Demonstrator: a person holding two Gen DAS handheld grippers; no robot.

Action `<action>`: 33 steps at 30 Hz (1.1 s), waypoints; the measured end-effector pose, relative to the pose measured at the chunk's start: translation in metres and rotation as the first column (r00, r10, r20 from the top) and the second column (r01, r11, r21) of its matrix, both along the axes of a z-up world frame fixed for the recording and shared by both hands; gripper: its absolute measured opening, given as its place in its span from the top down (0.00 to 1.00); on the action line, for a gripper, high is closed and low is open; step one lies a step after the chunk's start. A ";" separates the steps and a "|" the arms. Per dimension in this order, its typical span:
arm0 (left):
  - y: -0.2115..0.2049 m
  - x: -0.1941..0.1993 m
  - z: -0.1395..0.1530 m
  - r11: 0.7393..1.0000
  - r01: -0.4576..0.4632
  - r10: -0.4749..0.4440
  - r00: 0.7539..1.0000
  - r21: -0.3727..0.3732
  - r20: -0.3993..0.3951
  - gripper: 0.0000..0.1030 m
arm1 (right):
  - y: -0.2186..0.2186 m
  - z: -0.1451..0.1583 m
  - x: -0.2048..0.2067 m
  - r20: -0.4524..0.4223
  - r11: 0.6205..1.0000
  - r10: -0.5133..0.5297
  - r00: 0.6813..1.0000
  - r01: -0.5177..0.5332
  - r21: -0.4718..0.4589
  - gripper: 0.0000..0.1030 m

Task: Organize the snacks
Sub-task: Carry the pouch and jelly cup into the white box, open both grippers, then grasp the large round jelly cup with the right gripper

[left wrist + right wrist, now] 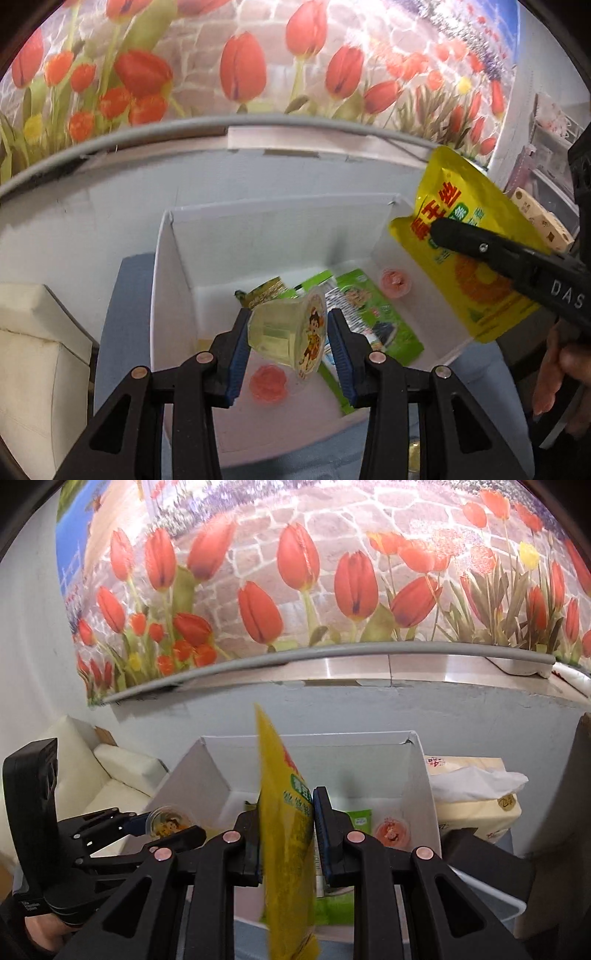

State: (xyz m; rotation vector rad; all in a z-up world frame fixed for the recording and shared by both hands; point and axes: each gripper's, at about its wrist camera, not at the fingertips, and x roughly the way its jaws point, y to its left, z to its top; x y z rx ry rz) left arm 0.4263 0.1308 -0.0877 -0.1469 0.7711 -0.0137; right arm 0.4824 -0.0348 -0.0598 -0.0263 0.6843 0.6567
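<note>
The left gripper (288,328) held a jelly cup (286,330) tight between its pads, above the white box (173,266). At 2 o'clock from it, the right gripper (284,843) was clamped on a yellow pouch (286,812). Green packets (373,317) and pink cups (267,382) lay inside the box.

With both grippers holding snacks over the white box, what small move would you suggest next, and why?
Probably lower the left gripper a little and release the jelly cup. It hangs tilted over the white box, above a pink jelly cup, while the right gripper holds the yellow pouch farther right.
</note>
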 end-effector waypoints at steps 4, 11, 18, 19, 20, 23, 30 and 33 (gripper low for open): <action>-0.005 0.004 -0.013 1.000 0.015 -0.014 0.999 0.026 -0.044 0.55 | 0.006 -0.014 0.010 -0.051 1.000 0.001 0.999 -0.003 -0.023 0.70; -0.011 -0.002 0.006 0.996 0.008 -0.009 1.000 0.088 0.009 0.00 | 0.001 -0.005 0.008 -0.052 0.999 -0.003 0.999 0.005 0.036 0.00; -0.011 -0.003 0.016 0.995 0.010 -0.010 1.000 0.098 0.004 0.00 | -0.022 0.005 -0.002 -0.042 0.996 -0.038 0.998 0.041 0.077 0.00; -0.012 -0.005 0.016 0.995 0.008 -0.009 1.000 0.099 0.004 0.00 | -0.026 0.007 -0.004 -0.039 0.996 -0.044 0.998 0.047 0.078 0.00; -0.011 -0.006 0.016 0.995 0.008 -0.008 1.000 0.101 0.003 0.00 | -0.028 0.008 -0.005 -0.037 0.996 -0.046 0.998 0.049 0.076 0.00; -0.014 -0.013 0.019 0.995 0.012 -0.012 1.000 0.099 0.002 0.00 | -0.037 0.011 -0.014 -0.034 0.996 -0.049 0.998 0.051 0.073 0.00; -0.025 -0.058 0.030 0.992 0.019 -0.024 0.999 0.123 0.036 0.00 | -0.070 0.012 -0.062 0.003 0.994 -0.039 0.999 0.039 0.098 0.00; -0.030 -0.084 0.030 0.992 0.022 -0.028 0.999 0.122 0.046 0.00 | -0.082 0.001 -0.090 0.006 0.998 -0.007 1.000 0.006 0.068 0.00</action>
